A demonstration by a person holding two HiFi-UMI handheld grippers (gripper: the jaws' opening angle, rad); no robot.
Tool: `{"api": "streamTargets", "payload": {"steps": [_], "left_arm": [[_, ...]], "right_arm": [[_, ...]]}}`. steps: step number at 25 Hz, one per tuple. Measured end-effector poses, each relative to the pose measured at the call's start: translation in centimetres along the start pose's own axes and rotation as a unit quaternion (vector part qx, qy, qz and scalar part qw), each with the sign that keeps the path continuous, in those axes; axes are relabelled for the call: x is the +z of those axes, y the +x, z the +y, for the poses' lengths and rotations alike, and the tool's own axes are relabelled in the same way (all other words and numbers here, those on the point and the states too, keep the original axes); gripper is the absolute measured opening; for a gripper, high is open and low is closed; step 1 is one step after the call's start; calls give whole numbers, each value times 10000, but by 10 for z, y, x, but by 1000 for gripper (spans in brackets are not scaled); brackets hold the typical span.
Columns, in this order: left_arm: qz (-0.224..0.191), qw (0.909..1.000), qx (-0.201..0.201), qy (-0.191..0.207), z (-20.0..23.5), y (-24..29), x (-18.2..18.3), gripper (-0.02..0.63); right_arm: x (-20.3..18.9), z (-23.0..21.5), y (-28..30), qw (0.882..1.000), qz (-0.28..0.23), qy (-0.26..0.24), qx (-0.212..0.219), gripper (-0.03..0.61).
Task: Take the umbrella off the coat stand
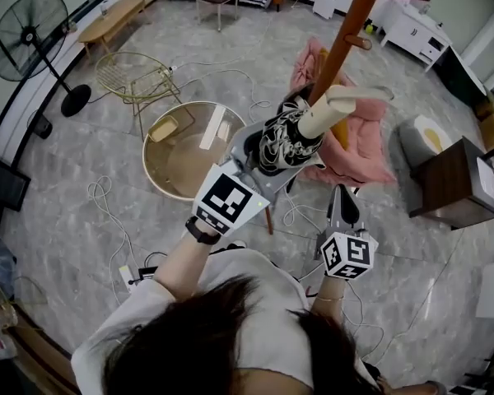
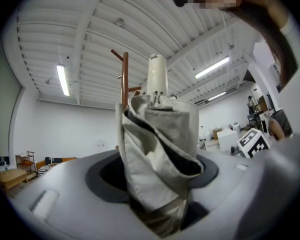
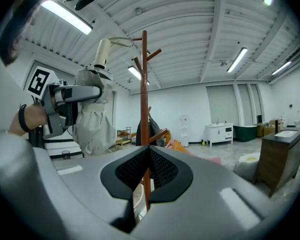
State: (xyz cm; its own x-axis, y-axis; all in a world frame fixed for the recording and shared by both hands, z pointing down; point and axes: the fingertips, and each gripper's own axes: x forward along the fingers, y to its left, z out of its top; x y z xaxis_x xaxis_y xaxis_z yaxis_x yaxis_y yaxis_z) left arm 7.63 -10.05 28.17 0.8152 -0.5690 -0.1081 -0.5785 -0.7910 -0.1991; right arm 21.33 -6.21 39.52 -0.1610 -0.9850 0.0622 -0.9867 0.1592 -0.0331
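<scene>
Pinching umbrella (image 1: 286, 138): left gripper (image 1: 262, 156) | right gripper (image 1: 342, 192) pressed together, empty | coat stand (image 1: 351, 23) close beside umbrella

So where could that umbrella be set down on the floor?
Bare floor lies between the standing fan and the round table, and on the near side of the dark cabinet. Around the coat stand it is crowded: pink cloth, cables.

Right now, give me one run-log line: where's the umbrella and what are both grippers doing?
left gripper: shut on umbrella, handle up | right gripper: shut, empty | coat stand: beside umbrella
</scene>
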Motion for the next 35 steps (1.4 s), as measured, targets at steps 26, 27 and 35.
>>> {"api": "streamTargets", "payload": {"steps": [26, 27, 35], "left_arm": [[1007, 9898, 190, -992, -27, -32, -154, 336], [1030, 9893, 197, -1010, -26, -31, -160, 336], [1217, 9846, 200, -1238, -24, -22, -188, 336]], "right_arm": [[-43, -14, 3, 9977, 377, -545, -122, 3], [-44, -16, 3, 9974, 379, -590, -140, 3], [-56, -35, 1, 9963, 556, -569, -321, 3]]}}
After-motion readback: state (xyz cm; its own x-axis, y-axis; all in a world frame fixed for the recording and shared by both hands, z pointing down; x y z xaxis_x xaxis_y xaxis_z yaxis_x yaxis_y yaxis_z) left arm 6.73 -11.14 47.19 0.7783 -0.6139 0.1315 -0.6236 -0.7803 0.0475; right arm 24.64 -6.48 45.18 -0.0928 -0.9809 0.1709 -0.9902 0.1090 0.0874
